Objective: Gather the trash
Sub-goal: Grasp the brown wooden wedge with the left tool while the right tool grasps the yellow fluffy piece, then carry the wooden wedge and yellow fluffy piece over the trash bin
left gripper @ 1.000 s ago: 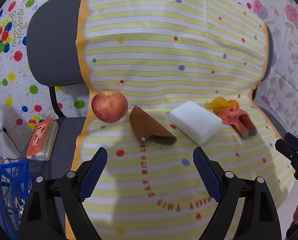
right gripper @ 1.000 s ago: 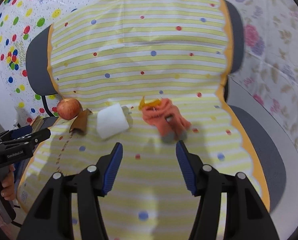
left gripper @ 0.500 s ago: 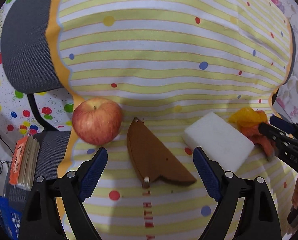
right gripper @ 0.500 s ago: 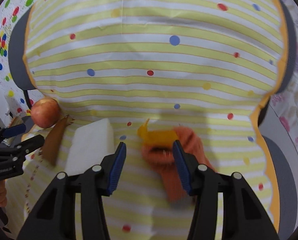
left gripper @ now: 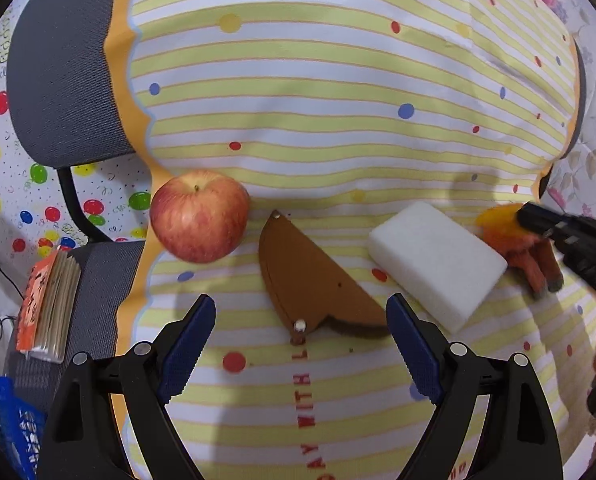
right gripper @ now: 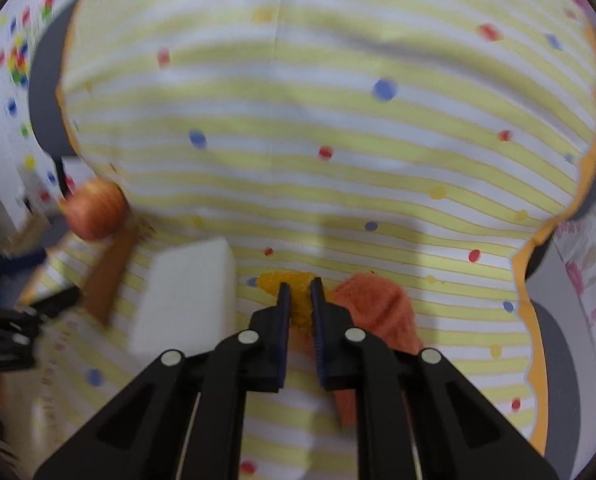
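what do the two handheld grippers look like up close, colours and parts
Both look alike. The left gripper has black plastic arms with triangular cut-outs, silver round pivot pins and blue ribbed pads on the fingers. The right gripper has the same black frame, silver pins and blue pads. No cables or sleeves show.

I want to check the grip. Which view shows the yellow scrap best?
The right wrist view: the yellow scrap sits central, pinched between the right tongs, which have just been closing. The left wrist view shows it only at the edge, partly hidden.
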A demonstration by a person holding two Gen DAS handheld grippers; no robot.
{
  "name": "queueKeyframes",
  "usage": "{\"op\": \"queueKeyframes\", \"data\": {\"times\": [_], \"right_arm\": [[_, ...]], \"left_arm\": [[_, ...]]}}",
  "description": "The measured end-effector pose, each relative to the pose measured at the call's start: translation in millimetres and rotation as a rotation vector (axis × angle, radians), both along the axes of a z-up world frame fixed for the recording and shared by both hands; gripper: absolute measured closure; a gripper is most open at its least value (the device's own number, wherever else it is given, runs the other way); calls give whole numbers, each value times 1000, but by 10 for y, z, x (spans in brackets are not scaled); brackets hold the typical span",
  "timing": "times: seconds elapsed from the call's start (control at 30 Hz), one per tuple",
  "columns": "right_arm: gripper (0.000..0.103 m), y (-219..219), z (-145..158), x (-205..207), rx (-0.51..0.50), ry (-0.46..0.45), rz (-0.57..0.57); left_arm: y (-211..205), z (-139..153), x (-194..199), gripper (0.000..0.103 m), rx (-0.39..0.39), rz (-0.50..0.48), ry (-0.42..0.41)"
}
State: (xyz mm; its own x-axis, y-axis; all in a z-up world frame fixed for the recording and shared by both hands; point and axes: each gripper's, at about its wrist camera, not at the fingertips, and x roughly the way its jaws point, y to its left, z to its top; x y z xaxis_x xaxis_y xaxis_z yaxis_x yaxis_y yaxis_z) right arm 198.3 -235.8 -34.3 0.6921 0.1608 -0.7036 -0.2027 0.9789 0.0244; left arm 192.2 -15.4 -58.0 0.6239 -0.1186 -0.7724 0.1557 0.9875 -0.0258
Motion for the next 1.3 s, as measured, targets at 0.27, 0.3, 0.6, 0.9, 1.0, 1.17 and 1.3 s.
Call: {"op": "queueKeyframes", "data": {"times": [0.27,0.3,0.6,0.9,1.0,1.17,1.3], "right_arm": [[96,-209,352,-739,102,-92,-128],[96,-210,349,-807,92,-100,-146],[96,-85,213,-1019,56,-107,-178],[96,-27,194,-1051,52,-119,-162],[96,-11,181,-1069,48,-113,-156],[96,-25,183,-1182,68,-107,-154],[96,-33,182,-1295,95,-98,-153]], "left_arm": [[128,-42,-188,16,-17,22,14],[111,-57,-179,16,-25,23,25],[-26,-120,182,19,-68,76,72],[-69,-370,618,25,-16,176,160],[-42,-357,604,35,-39,159,177],[56,-302,399,46,-74,90,184],[101,-192,35,47,-109,14,135]]}}
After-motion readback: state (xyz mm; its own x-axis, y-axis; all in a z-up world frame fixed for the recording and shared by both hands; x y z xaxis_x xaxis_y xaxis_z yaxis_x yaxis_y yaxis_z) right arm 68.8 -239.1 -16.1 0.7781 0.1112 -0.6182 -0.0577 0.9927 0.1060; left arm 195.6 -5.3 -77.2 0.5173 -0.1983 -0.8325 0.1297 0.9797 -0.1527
